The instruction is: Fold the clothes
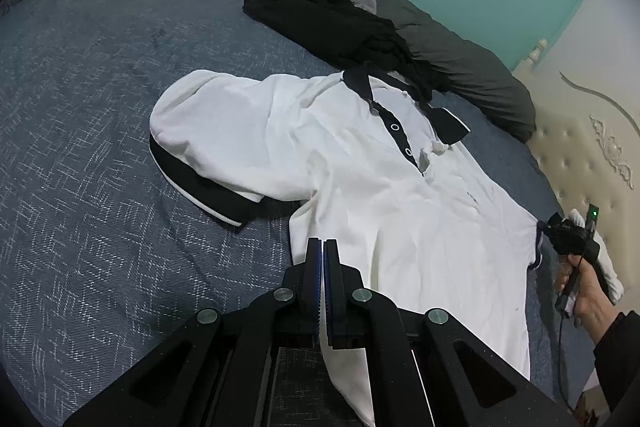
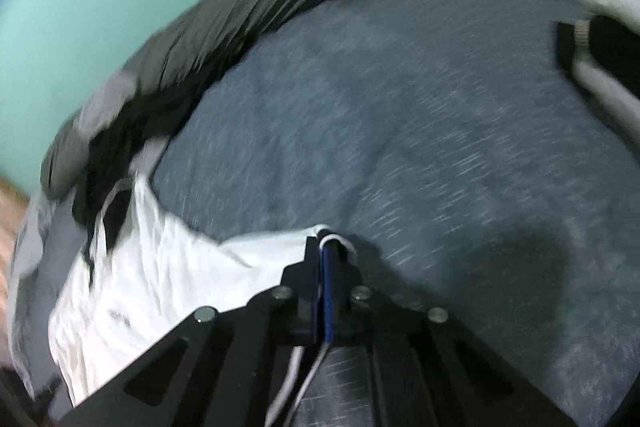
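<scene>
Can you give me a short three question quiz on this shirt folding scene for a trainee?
1. True or false: the white shirt lies on a bare wooden floor.
2. Multiple choice: what is the left claw shut on? A) the black garment B) the shirt's side edge C) nothing
3. Fill in: the right claw is shut on the shirt's right ____.

Key
1. False: it lies on the blue bedspread.
2. B
3. Sleeve, at its dark trimmed end.
</scene>
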Demonstrator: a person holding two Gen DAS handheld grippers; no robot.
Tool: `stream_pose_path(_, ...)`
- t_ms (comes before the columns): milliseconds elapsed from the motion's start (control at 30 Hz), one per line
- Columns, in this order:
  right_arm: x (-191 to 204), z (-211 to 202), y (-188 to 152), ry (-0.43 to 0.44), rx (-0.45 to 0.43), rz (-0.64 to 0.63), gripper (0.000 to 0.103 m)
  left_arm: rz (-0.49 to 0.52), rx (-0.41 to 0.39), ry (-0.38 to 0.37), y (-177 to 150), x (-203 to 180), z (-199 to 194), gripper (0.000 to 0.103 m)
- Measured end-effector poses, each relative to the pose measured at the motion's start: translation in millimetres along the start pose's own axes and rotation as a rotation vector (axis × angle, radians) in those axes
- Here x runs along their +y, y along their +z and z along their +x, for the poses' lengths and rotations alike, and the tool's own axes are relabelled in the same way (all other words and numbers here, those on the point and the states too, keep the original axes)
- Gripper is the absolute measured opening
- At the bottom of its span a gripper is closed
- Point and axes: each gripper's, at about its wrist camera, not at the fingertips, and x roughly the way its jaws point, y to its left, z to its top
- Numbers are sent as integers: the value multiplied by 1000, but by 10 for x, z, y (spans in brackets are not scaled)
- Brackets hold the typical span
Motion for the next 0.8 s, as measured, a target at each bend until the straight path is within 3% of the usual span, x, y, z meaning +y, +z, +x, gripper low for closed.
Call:
stream_pose_path(200, -294, 36, 8, -76, 34, 119, 1, 0, 0, 1, 7, -6, 20, 1)
stream_pose_path(400, -333, 179, 17, 19, 68, 195, 4, 3, 1, 1, 0, -8, 22, 1)
stream_pose_path(433, -329, 149, 23, 23, 61, 198, 7, 3, 1, 0, -2, -11, 19, 1)
stream_pose_path(500, -310, 47, 7, 34, 45, 201, 38, 4, 2, -2, -5, -17, 12, 1)
stream_pose_path(567, -291, -63, -75, 29, 43, 201, 48, 6, 0, -4, -8, -23, 0, 1)
stream_pose_path(600, -286, -146, -156, 6, 37, 194, 49, 5, -1, -6, -7, -23, -8, 1)
stream_pose_path(800, -272, -450, -660, 95, 80, 213, 49, 3, -10, -13, 0, -41, -47, 1)
